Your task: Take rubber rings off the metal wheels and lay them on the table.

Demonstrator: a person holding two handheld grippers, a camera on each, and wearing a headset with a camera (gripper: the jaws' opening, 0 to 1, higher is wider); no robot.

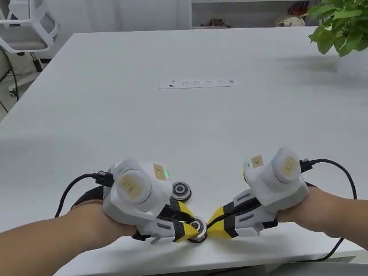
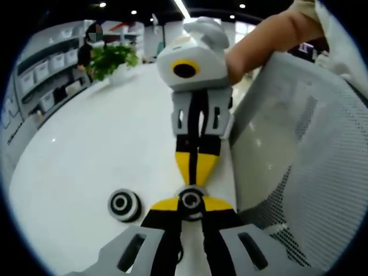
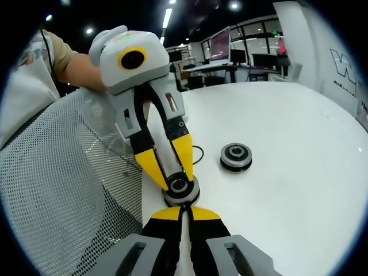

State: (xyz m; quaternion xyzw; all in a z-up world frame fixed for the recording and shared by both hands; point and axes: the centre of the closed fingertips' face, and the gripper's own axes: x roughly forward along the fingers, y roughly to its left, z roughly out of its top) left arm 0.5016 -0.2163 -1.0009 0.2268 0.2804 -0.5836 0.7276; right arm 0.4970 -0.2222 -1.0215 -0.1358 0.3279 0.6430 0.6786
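Seemingly dark-rimmed, the gripped metal wheel (image 3: 180,187) is round.

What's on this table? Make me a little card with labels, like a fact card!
Place: white table
Left claw: shut on wheel, one jaw on each side
Right claw: shut, tips against that wheel's rim
Wheel spot: near the table's front edge, between both claws
Spare wheel: lying flat just behind the claws, nothing touching it
Plant: green leaves at the far right corner
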